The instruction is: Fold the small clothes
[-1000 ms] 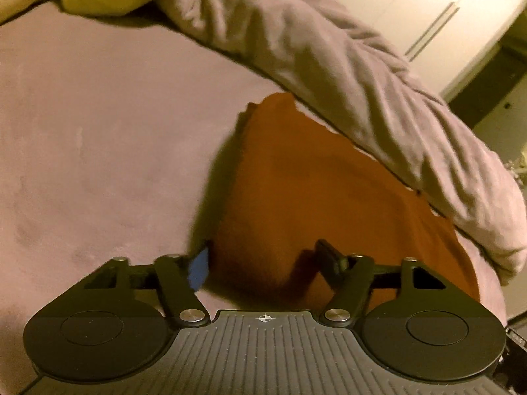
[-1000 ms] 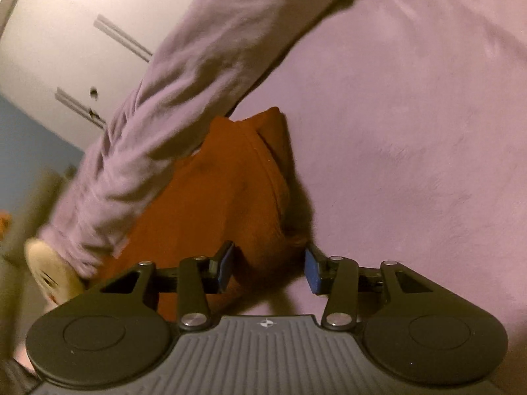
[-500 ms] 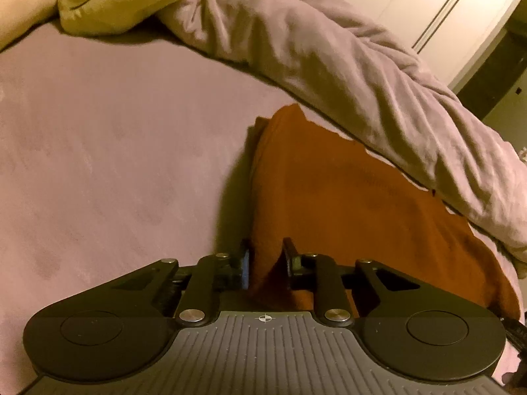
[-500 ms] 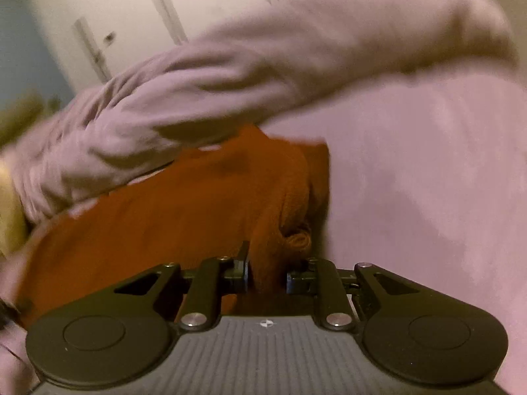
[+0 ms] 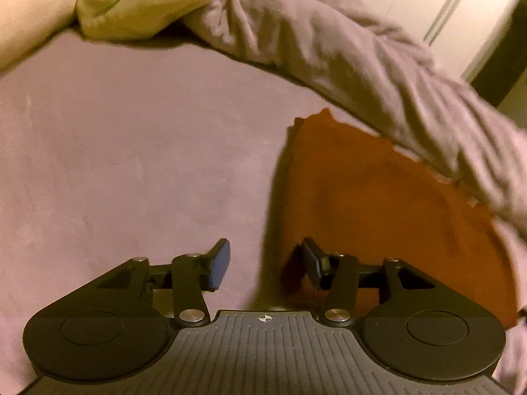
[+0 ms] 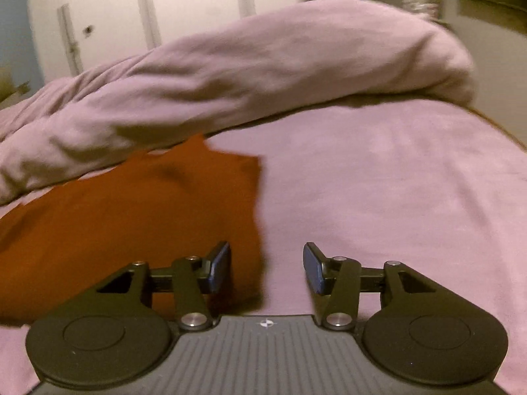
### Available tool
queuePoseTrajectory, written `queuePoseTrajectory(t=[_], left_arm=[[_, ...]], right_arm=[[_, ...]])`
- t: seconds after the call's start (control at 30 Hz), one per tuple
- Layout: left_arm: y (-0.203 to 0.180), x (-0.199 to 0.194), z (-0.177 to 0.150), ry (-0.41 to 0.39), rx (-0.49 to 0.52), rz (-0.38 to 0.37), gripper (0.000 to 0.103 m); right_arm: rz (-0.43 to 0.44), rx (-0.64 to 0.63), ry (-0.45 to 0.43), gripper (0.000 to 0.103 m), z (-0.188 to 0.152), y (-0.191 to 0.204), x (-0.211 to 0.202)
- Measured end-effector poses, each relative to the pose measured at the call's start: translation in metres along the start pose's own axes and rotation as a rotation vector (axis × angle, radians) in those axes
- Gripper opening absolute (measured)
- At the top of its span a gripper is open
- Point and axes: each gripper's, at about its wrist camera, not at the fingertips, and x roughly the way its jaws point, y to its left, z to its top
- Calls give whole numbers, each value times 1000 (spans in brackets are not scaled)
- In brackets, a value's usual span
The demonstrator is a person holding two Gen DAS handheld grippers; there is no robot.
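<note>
1. Bed sheet [image 5: 131, 164], mauve and smooth, fills the left of the left wrist view; a yellow-green pillow [image 5: 138, 3] sits at the far top, beside a bunched duvet [image 5: 346, 52] that runs diagonally across.
2. Left tool [image 5: 266, 265] stands spread, jaws just opened after a pinch, nothing between the pads. Its right finger hangs over the near edge of the garment.
3. Rust-orange garment [image 5: 378, 217] lies flat on the bed, right of the left tool, its far edge touching or tucked under the duvet. Looks already doubled over, one straight folded edge along its left side.
4. Right tool [image 6: 266, 268] likewise spread, jaws just opened, empty. The garment's folded edge lies just beside its left finger.
5. Handling, judged: soft, light knit, limp, no stiffness; will sag and drag on the sheet rather than slide. Not fragile.
6. Hold, judged: pinch both layers at the near corners of the folded edge, one tool per corner, and lift together so layers do not shear apart. Duvet may snag the far edge.
</note>
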Motion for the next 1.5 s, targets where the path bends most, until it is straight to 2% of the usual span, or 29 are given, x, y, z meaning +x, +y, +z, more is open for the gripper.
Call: queuePoseTrajectory(t=[0.1, 0.17, 0.23, 0.37, 0.47, 0.53, 0.6, 0.63, 0.73, 0.8, 0.83, 0.97, 1.0, 1.07, 1.1, 1.13, 1.17, 1.2, 1.27, 1.3, 1.37, 1.4, 1.43, 1.47, 1.5], left_arm=[[3, 4, -2, 33, -119, -121, 63], [0, 8, -6, 52, -151, -164, 67], [-6, 12, -9, 67, -155, -186, 73], [-14, 17, -10, 78, -109, -178, 79], [-16, 23, -9, 97, -95, -166, 80], [-14, 23, -6, 85, -110, -175, 81], [-10, 26, -2, 70, -145, -207, 83], [-7, 29, -1, 73, -165, -225, 84], [-1, 42, 3, 92, -224, -285, 87], [1, 45, 6, 92, -254, -325, 87], [1, 46, 8, 95, -268, -335, 85], [-1, 50, 14, 116, -267, -342, 55], [0, 51, 15, 120, -259, -338, 53], [4, 56, 16, 135, -265, -337, 53], [6, 57, 15, 140, -267, -337, 56], [7, 58, 14, 141, -272, -343, 58], [7, 59, 14, 140, -280, -355, 65], [6, 60, 13, 137, -287, -369, 72], [3, 62, 13, 133, -294, -383, 78], [2, 63, 14, 133, -291, -380, 77], [-1, 65, 15, 136, -278, -370, 73], [-3, 65, 16, 140, -271, -353, 61], [-2, 64, 16, 148, -263, -336, 54], [-2, 64, 18, 159, -254, -315, 42], [0, 65, 18, 164, -252, -312, 37]], right_arm=[[6, -5, -42, 38, 4, -5, -15], [63, -8, -54, 26, 5, 0, -18], [106, -29, -43, 22, 5, 11, -16], [104, -34, -24, 22, 4, 18, -2], [111, -52, 51, 22, -2, 14, 22], [54, -98, 41, 25, -7, 14, 29], [-71, -136, 11, 25, -5, 20, 22], [-96, -135, 7, 25, -4, 21, 19], [-27, -73, -16, 25, -6, 20, 1], [21, -88, -32, 25, -14, 29, -12], [35, -107, -43, 25, -18, 34, -17], [70, -94, -61, 25, -29, 45, -33], [65, -83, -69, 25, -29, 45, -35], [14, -89, -89, 26, -23, 45, -36], [-74, -124, -102, 26, -18, 49, -34], [-122, -143, -120, 27, -12, 50, -32], [-123, -138, -140, 27, -8, 49, -33], [-74, -115, -158, 27, -2, 45, -36], [97, -95, -149, 27, 3, 43, -38], [164, -112, -123, 27, 2, 45, -36], [219, -155, -46, 27, -3, 46, -22], [196, -171, -10, 27, -7, 43, -12], [110, -189, 22, 26, -12, 40, 1], [-11, -209, 42, 40, -17, 35, 12], [-50, -191, 30, 44, -20, 28, 14]])
